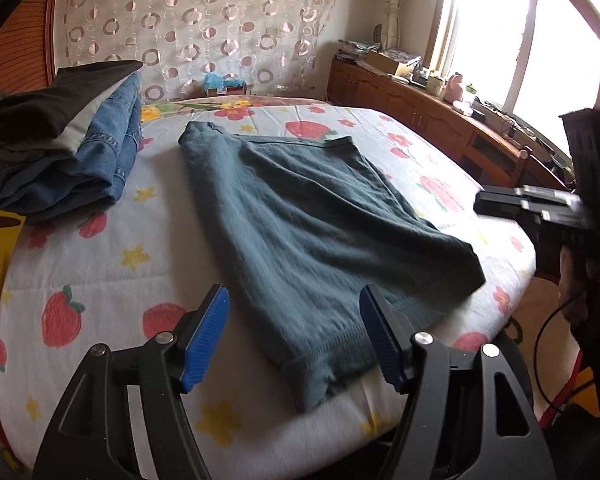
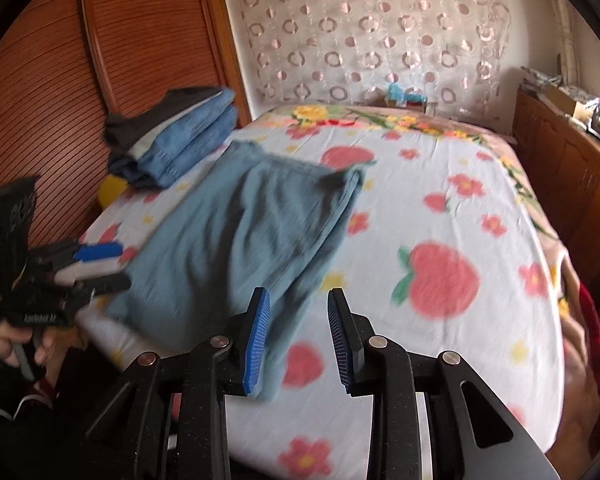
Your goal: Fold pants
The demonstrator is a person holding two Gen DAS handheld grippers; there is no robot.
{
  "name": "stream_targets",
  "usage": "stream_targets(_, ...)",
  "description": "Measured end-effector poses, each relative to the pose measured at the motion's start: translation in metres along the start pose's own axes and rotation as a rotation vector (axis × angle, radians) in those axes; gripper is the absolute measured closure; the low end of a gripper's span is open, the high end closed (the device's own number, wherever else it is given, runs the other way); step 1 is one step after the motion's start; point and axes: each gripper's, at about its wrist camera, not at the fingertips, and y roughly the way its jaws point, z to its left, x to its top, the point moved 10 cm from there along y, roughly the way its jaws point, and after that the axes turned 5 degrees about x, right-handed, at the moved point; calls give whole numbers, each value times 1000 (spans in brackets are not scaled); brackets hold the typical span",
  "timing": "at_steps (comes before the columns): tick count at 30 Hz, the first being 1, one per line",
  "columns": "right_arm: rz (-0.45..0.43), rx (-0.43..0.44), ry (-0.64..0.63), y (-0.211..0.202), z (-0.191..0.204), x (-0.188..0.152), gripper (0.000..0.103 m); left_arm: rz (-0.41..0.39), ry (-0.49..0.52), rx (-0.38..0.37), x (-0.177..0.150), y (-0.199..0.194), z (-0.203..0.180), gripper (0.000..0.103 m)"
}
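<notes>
The left gripper [image 1: 294,336] is held with its blue pads apart above the hem of the folded teal knitted pants [image 1: 300,216]. The right gripper [image 2: 298,340] is likewise spread, empty, over the pants' near corner. The pants are laid flat on the strawberry-printed bed [image 1: 100,264], beside a stack of folded denim and dark garments [image 1: 72,140].

Both wrist views face the headboard from the bed's [image 1: 100,264] foot (sharing pants [image 1: 300,216]).

Home bedroom, lived-in.
Bed [image 1: 100,264] w/ fruit-and-flower sheet, folded clothes stack [image 1: 64,136] at its edge, circle-print curtain [image 1: 196,20] behind, wood cabinets [image 1: 412,108] under bright window [image 1: 520,40], louvred wardrobe door [image 2: 60,80].
</notes>
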Motion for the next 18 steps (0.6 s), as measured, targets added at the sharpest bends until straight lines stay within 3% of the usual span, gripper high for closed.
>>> stream_targets(7,6,26,-10,56,-25,44,72,-58,-21,6,22,12,10,34)
stream_targets(11,40,45,-8,93,-30,58,75,-46,-33,20,25,24,16,34)
stream_targets(18,120,1,24,149,-55,74,79,-45,-38,30,24,35,20,34)
